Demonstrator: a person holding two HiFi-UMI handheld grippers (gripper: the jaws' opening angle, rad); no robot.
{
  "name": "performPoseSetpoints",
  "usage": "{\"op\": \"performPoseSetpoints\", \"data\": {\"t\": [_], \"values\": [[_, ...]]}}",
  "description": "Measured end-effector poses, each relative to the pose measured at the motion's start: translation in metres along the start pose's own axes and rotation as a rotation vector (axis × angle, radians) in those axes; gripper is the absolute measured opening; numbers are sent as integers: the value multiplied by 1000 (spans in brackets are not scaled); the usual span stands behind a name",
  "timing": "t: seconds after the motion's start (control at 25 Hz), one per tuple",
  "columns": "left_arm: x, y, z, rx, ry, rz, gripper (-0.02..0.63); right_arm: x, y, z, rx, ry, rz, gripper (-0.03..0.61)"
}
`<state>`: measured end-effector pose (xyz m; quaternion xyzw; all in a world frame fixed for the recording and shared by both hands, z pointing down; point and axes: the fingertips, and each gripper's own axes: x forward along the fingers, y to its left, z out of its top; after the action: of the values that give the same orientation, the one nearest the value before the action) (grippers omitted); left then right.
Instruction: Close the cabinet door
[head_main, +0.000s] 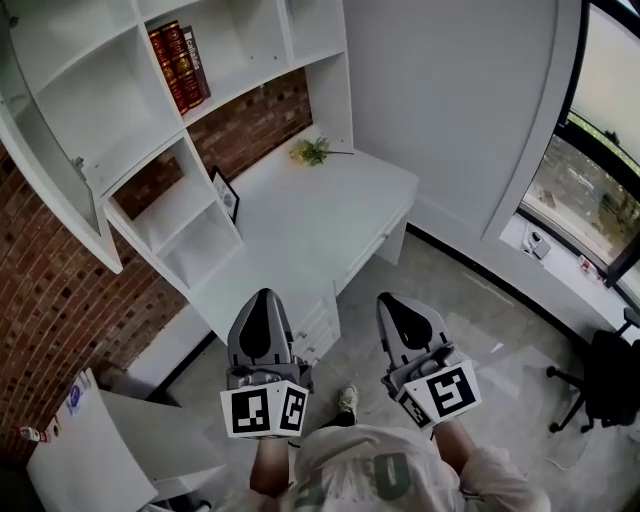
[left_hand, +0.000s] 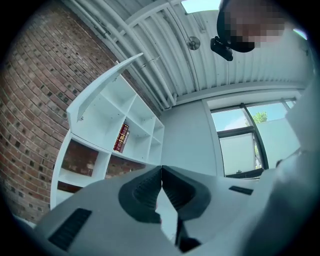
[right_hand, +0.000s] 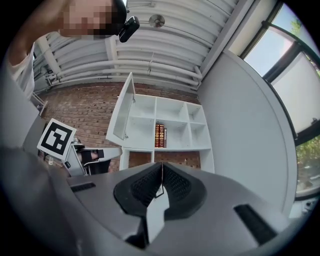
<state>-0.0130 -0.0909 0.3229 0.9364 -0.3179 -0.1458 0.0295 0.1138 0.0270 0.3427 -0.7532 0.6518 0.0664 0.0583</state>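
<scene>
Head view looks steeply down on our two grippers, which we hold side by side above the grey floor (head_main: 480, 330), in front of the white desk (head_main: 320, 215). Our left gripper (head_main: 262, 300) has its jaws pressed together with nothing between them, as the left gripper view makes clear. Our right gripper (head_main: 395, 303) is in the same condition in the right gripper view: the two ribbed pads meet and hold nothing. Both grippers are well apart from the cabinet door (head_main: 62, 200), and neither touches it. This door stands open at the far left, swung outward from the upper left compartment of the white shelf unit (head_main: 250, 40), which is mounted on a brick wall (head_main: 50, 300). In the right gripper view we see the door turned out on the left side of the unit, so that this compartment is uncovered. Some red books (head_main: 180, 65) stand upright in a compartment to the right of the open one. On the desk, near the wall, lie yellow flowers (head_main: 312, 151), and a small picture frame (head_main: 226, 195) leans beside the lower shelves. A window (head_main: 600, 150) and a black chair (head_main: 612, 385) are on the right side.
</scene>
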Motion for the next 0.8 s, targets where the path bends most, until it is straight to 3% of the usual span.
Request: {"op": "performPoseSetpoints", "data": {"t": [0.28, 0.56, 0.8], "values": [[85, 51, 5, 11, -47, 2, 14, 109, -16, -1, -15, -38, 28, 17], [136, 71, -2, 7, -38, 24, 14, 171, -34, -9, -2, -31, 61, 17], [157, 74, -12, 25, -25, 105, 14, 204, -48, -13, 11, -29, 152, 17]]}}
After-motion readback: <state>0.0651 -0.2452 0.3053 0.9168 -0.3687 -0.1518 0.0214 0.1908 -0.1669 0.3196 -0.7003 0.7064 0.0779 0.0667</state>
